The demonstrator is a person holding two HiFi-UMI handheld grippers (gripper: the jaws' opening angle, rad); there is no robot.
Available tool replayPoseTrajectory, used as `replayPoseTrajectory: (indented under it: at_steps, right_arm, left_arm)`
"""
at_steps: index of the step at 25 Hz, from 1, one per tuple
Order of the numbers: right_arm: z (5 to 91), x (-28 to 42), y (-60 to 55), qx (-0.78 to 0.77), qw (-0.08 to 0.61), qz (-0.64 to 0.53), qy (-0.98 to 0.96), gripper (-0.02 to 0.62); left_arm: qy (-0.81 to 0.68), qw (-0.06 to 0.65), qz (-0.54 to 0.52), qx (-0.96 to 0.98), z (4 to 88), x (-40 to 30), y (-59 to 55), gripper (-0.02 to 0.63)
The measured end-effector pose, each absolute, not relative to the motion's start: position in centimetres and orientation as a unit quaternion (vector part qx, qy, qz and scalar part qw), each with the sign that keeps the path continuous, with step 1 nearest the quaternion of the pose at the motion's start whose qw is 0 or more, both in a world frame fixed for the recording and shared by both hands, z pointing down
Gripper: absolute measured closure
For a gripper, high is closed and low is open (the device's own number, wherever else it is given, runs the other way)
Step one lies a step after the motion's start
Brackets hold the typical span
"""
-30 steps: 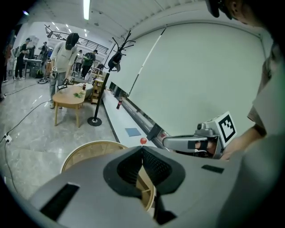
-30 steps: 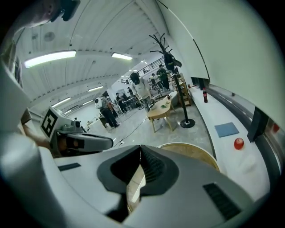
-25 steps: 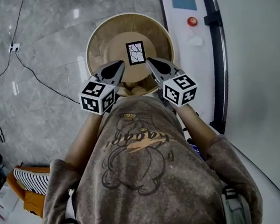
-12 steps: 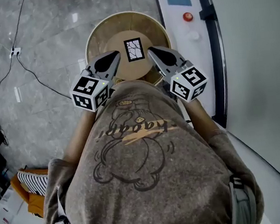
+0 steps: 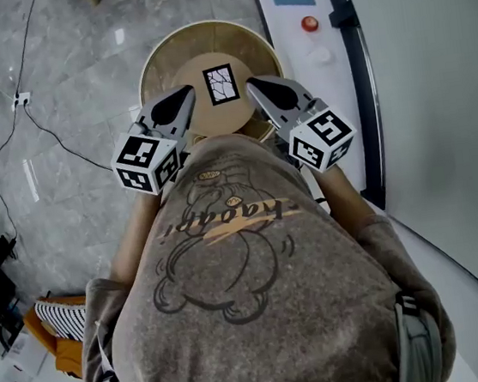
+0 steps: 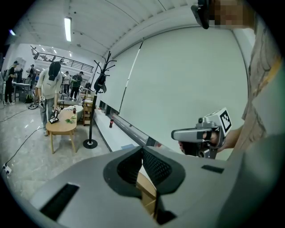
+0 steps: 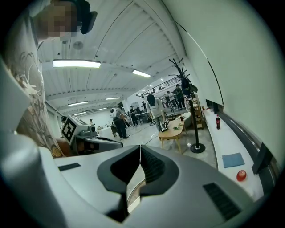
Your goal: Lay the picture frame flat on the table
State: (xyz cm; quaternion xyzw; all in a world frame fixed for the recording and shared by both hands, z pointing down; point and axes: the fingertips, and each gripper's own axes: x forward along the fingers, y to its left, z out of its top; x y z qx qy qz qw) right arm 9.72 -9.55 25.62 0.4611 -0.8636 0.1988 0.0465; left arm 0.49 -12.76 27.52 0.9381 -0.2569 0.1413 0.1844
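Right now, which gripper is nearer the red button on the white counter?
The right gripper: it is on the same side of the picture frame as the red button; the left gripper is on the far side.

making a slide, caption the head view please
Small black picture frame flat on the round wooden table, flanked by shut left gripper and right gripper.

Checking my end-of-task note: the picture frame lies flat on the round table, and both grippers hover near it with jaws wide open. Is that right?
Not the jaws. The left gripper and the right gripper are both shut, nothing between them, as the two gripper views show. The picture frame does lie flat on the round table, grippers near it.
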Motion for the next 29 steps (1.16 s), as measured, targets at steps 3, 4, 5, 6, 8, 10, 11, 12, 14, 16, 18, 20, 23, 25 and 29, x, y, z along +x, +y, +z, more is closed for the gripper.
replayPoseTrajectory:
  at_steps: [3,4,5,6,8,10,11,12,14,16,18,20,23,25,29]
  right_arm:
    - [25.8,9.7,-9.5,0.456,0.05,0.199,-0.866,0.575]
    - [25.8,9.7,-9.4,0.454,0.052,0.199,-0.867,0.575]
    - [25.9,9.6,-9.4,0.453,0.054,0.199,-0.867,0.575]
    - [25.9,9.6,-9.4,0.452,0.054,0.199,-0.868,0.575]
    - [26.0,9.5,-9.3,0.451,0.054,0.201,-0.868,0.575]
    - [26.0,9.5,-9.3,0.45,0.054,0.201,-0.868,0.575]
    - [26.0,9.5,-9.4,0.45,0.054,0.201,-0.869,0.575]
    - [26.0,9.5,-9.4,0.45,0.055,0.201,-0.869,0.575]
    - [26.0,9.6,-9.5,0.449,0.056,0.203,-0.868,0.575]
    - [26.1,9.6,-9.6,0.449,0.057,0.204,-0.868,0.575]
    - [26.2,9.6,-9.8,0.45,0.058,0.205,-0.867,0.575]
    - [26.3,9.8,-9.8,0.45,0.058,0.206,-0.867,0.575]
    - [26.4,9.9,-10.1,0.45,0.058,0.205,-0.867,0.575]
    - [26.4,10.0,-10.2,0.451,0.058,0.204,-0.867,0.575]
    - [26.5,9.9,-10.6,0.453,0.057,0.205,-0.866,0.575]
  left_arm:
    - [-0.262,0.188,0.144,0.936,27.9,0.5,-12.7,0.588]
    - [-0.263,0.19,0.144,0.935,28.1,0.6,-12.6,0.588]
    - [-0.263,0.192,0.144,0.935,28.2,0.6,-12.5,0.588]
    - [-0.262,0.194,0.144,0.934,28.3,0.7,-12.4,0.588]
    - [-0.261,0.196,0.145,0.934,28.3,0.7,-12.3,0.588]
    - [-0.262,0.197,0.146,0.934,28.4,0.6,-12.3,0.588]
    - [-0.262,0.198,0.146,0.933,28.4,0.6,-12.3,0.588]
    - [-0.262,0.199,0.146,0.933,28.4,0.6,-12.3,0.588]
    - [-0.261,0.201,0.147,0.933,28.4,0.6,-12.4,0.588]
    - [-0.261,0.203,0.147,0.932,28.5,0.6,-12.5,0.588]
    - [-0.261,0.205,0.147,0.932,28.6,0.6,-12.6,0.588]
    - [-0.26,0.206,0.147,0.932,28.8,0.8,-12.6,0.588]
    - [-0.26,0.206,0.147,0.932,28.9,1.0,-12.8,0.588]
    - [-0.259,0.204,0.147,0.932,28.8,1.1,-13.0,0.588]
    - [-0.259,0.201,0.147,0.933,28.7,1.2,-13.3,0.588]
